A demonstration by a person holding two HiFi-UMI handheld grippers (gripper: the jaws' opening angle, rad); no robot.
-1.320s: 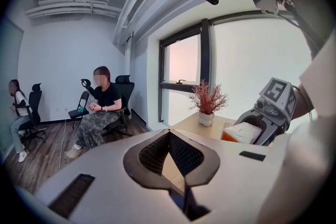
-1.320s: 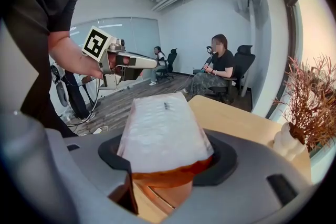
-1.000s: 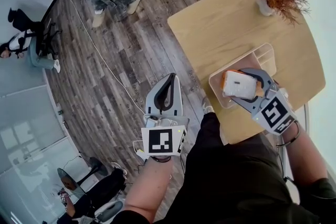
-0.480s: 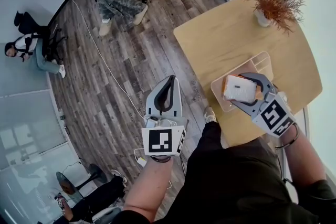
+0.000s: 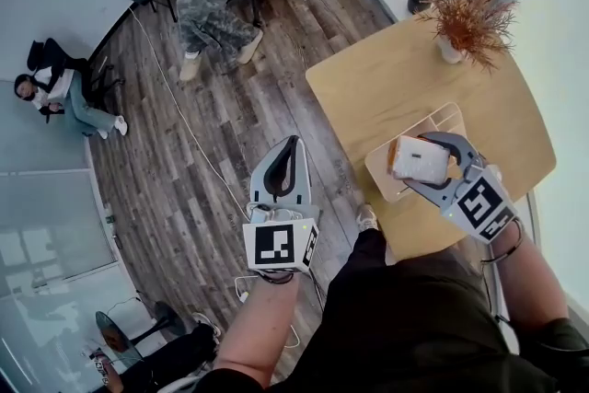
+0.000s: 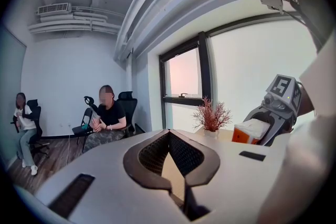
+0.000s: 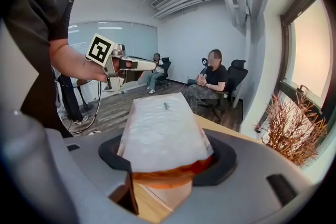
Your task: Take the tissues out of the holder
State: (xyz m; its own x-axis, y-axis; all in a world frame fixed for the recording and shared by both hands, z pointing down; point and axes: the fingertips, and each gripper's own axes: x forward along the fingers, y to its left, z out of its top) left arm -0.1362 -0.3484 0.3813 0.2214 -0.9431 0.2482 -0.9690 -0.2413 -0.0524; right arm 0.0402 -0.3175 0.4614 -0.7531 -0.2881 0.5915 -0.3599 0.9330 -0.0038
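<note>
- Tissue pack [image 5: 421, 157], white with an orange side, is pinched in the right gripper's [image 5: 410, 161] jaws above the white holder [image 5: 445, 119] at the wooden table's [image 5: 396, 74] near edge.
- Left gripper [image 5: 292, 145] is off the table, its jaws pressed together and empty.

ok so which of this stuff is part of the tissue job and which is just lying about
Job: tissue pack, holder, right gripper shut on the pack.
Just lying about: potted plant, left gripper (shut, empty), seated person.

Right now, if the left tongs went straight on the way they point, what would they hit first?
Probably nothing nearby: the left tongs aim past the table toward the wall below the window; depth unclear.
</note>
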